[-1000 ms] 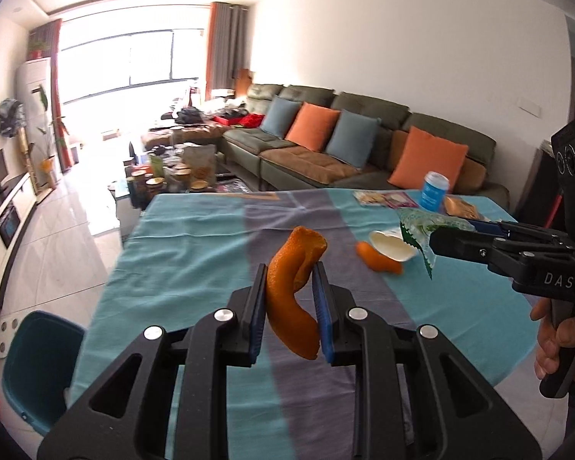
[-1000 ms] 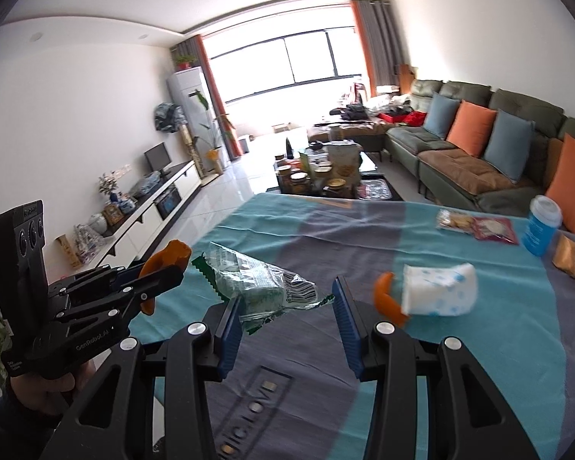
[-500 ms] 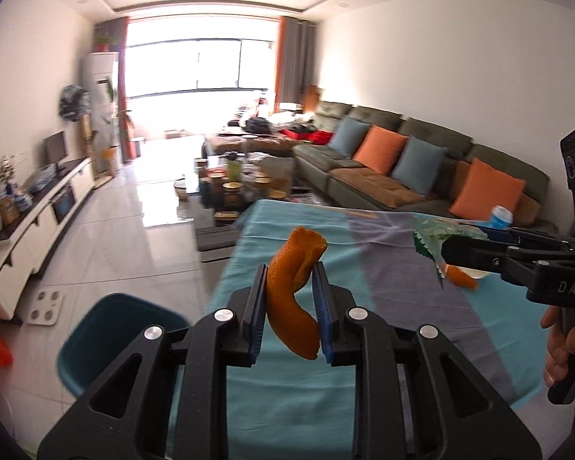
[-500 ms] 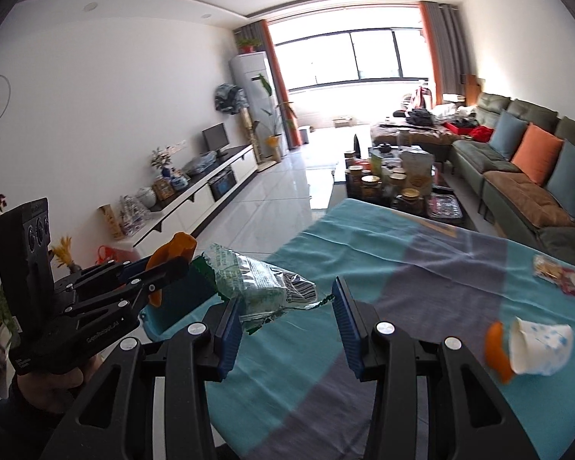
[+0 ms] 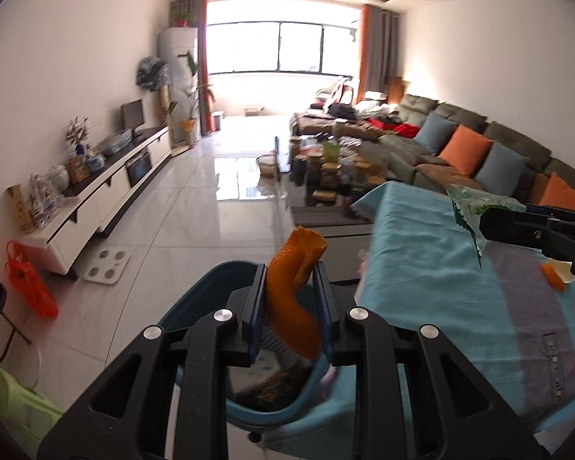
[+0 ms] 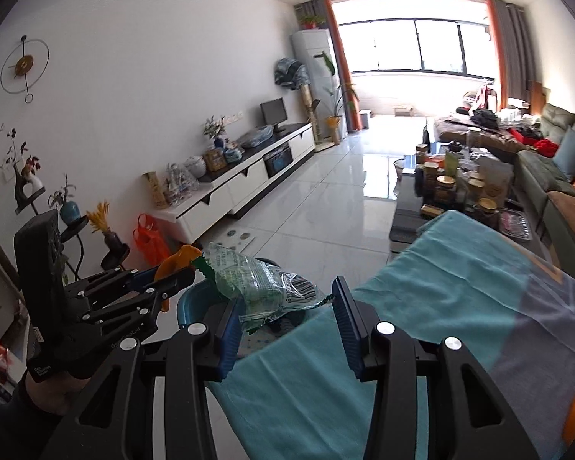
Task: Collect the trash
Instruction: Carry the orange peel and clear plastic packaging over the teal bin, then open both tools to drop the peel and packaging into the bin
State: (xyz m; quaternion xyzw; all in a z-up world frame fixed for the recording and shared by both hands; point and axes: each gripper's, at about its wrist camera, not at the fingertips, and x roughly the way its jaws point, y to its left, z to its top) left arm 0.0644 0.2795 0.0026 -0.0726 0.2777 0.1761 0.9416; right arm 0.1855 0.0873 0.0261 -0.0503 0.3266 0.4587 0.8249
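Left gripper clamped on orange peel, hovering right over teal bin beside table. Right gripper pinched crinkly green wrapper, mostly against left pad, above table edge near bin. Another peel bit lay on cloth.

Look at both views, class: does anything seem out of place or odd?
Yes. An orange peel scrap lies loose on the table, litter on a clean cloth. The right gripper holds its wrapper only against one pad, so it hangs lopsided. The left gripper clamps its peel squarely.
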